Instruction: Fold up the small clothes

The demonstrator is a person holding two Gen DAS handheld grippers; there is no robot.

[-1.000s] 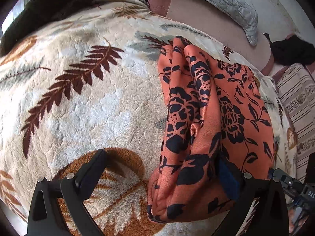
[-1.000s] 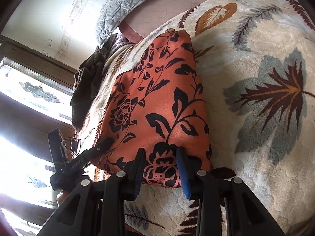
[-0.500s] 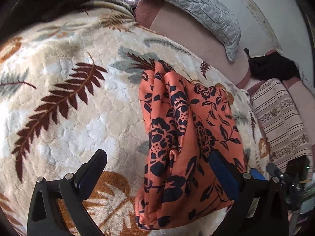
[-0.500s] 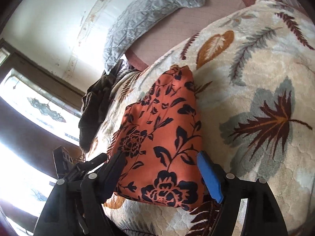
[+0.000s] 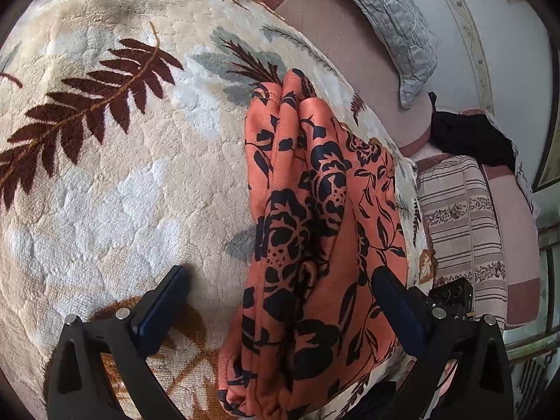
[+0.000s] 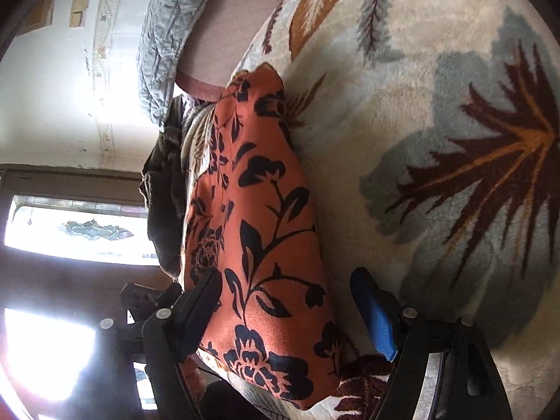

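Note:
An orange garment with black flowers (image 5: 308, 231) lies folded into a narrow stack on the cream leaf-patterned blanket (image 5: 105, 182). It also shows in the right wrist view (image 6: 259, 224). My left gripper (image 5: 280, 301) is open, its jaws standing wide on either side of the garment's near end without gripping it. My right gripper (image 6: 287, 311) is open too, its jaws spread around the other near end of the garment. The blue pad of the right finger (image 6: 378, 322) is apart from the cloth.
A grey quilted pillow (image 5: 392, 17) and a mauve sheet (image 5: 336, 35) lie beyond the blanket. A black cloth (image 5: 469, 136) and a striped cushion (image 5: 462, 231) are at the right. A dark brown cloth (image 6: 164, 210) lies by the window (image 6: 70, 231).
My right gripper opened from shut on the garment's edge and let it go. Both grippers drew back; the garment stays folded on the blanket.

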